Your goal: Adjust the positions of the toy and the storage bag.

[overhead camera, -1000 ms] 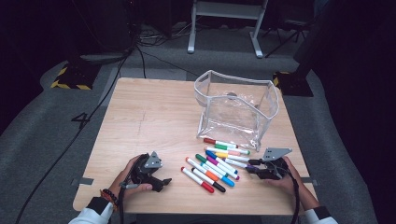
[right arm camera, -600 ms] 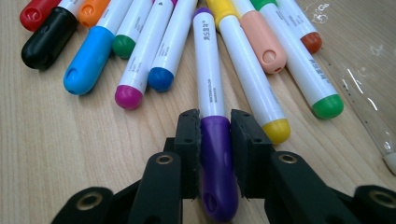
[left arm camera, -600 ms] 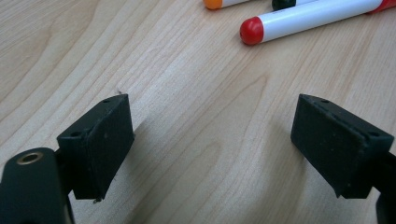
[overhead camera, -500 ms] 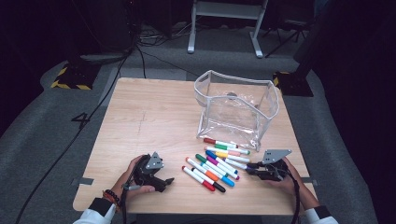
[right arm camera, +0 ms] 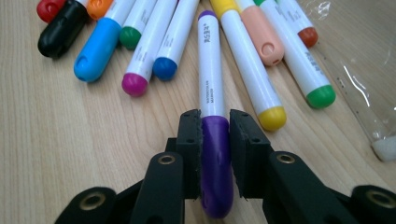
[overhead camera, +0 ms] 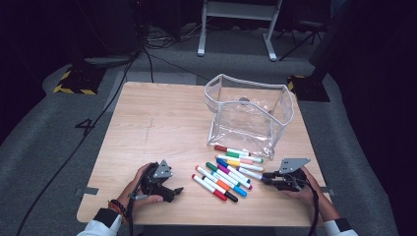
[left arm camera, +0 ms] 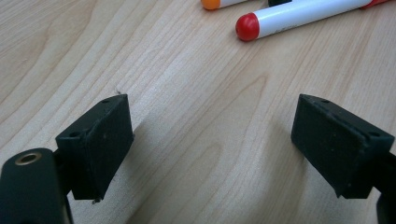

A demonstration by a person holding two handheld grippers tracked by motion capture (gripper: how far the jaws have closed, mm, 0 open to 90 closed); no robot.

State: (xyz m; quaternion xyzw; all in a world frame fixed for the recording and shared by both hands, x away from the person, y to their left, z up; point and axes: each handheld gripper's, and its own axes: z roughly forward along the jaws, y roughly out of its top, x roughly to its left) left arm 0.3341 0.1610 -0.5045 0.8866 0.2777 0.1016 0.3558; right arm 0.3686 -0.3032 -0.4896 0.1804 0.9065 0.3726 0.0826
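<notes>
Two black pads of the right gripper [right arm camera: 215, 140], which have just been closing, clamp the purple-capped white marker [right arm camera: 212, 98] lying on the pale wooden table [overhead camera: 147, 118] beside the other markers. From above this grip is too small to judge. Left gripper [left arm camera: 212, 144] stands wide with nothing between, near a red-capped white marker [left arm camera: 299, 14].

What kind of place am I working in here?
Probably a recording studio or lab: a lone wooden table on grey carpet, black cables trailing over the floor, a hazard-striped base and dark surroundings.

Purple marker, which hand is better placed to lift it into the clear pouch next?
Right. The right gripper is clamped on the purple marker, near the clear pouch. The left gripper stands open over bare table.
</notes>
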